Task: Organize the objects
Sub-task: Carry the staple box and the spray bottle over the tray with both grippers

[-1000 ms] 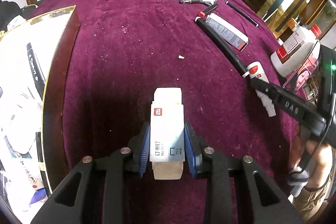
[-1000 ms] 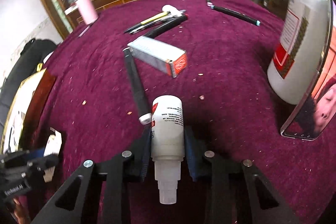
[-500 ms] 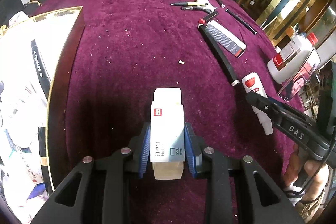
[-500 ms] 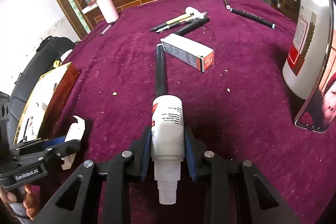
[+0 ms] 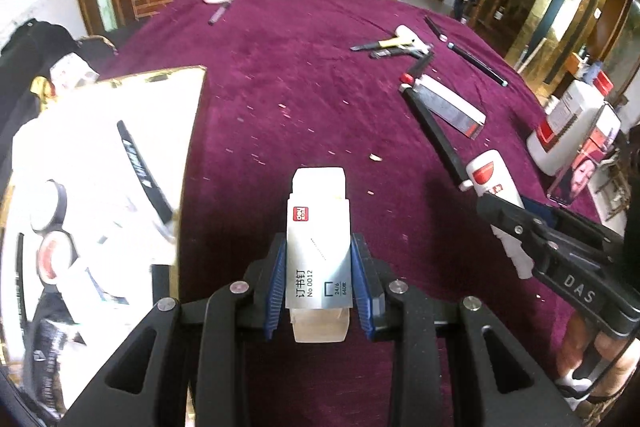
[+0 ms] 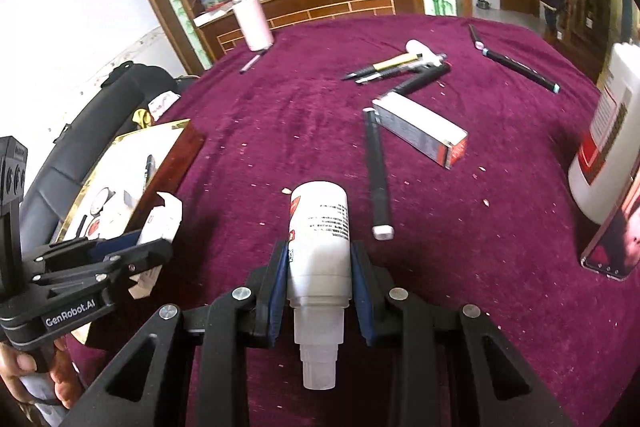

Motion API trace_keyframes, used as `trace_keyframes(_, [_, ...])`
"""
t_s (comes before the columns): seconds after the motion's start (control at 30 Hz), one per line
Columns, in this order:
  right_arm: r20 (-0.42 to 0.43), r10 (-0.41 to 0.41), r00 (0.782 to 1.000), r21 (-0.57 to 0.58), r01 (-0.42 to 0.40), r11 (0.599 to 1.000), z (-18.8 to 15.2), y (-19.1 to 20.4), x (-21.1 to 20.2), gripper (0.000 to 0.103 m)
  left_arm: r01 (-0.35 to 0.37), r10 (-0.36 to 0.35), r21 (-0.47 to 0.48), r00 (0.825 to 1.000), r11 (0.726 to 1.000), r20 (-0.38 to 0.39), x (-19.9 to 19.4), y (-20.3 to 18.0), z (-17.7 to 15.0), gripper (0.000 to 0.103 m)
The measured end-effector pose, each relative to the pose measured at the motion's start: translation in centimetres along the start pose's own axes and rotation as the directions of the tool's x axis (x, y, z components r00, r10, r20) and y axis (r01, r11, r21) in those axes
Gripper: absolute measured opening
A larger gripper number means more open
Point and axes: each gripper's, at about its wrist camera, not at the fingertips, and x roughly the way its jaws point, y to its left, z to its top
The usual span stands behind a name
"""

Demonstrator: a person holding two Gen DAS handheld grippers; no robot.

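My left gripper (image 5: 319, 277) is shut on a small white staple box (image 5: 318, 239) with a red logo, held above the purple cloth. My right gripper (image 6: 319, 277) is shut on a white glue bottle (image 6: 320, 239), cap end toward the camera. The left wrist view shows the right gripper (image 5: 560, 247) with its bottle (image 5: 494, 179) at the right. In the right wrist view the left gripper (image 6: 120, 259) holds the staple box (image 6: 162, 223) at the left. A wooden gold-edged tray (image 5: 192, 131) lies left, with a black pen (image 5: 142, 169) and tape rolls (image 5: 52, 203) in it.
On the purple cloth (image 6: 280, 115) lie a long black pen (image 6: 378, 175), a silver-white carton (image 6: 420, 131), a cluster of pens (image 6: 396, 67) and another black pen (image 6: 520, 69). A big white jug (image 6: 608, 147) and a phone (image 6: 616, 235) stand right; a pink tumbler (image 6: 252, 23) far back.
Both grippers have risen with their objects and tilted up, so more of the far table and room shows. The right gripper has drifted left toward the tray. Grips are unchanged.
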Motion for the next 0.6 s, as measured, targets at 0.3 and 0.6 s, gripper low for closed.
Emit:
trace_keyframes(0.3, [0.002, 0.036, 0.999, -0.057, -0.036, 0.998, 0.5, 2.6, 0.3, 0.032, -0.095, 0.095, -0.016, 0.994, 0.995, 0.047, -1.8, 2.2, 0.1, 0.029])
trace_keyframes(0.6, [-0.004, 0.062, 0.998, -0.082, -0.062, 0.995, 0.8, 4.0, 0.4, 0.032, -0.131, 0.132, -0.037, 0.99, 0.991, 0.056, -2.4, 4.1, -0.1, 0.03])
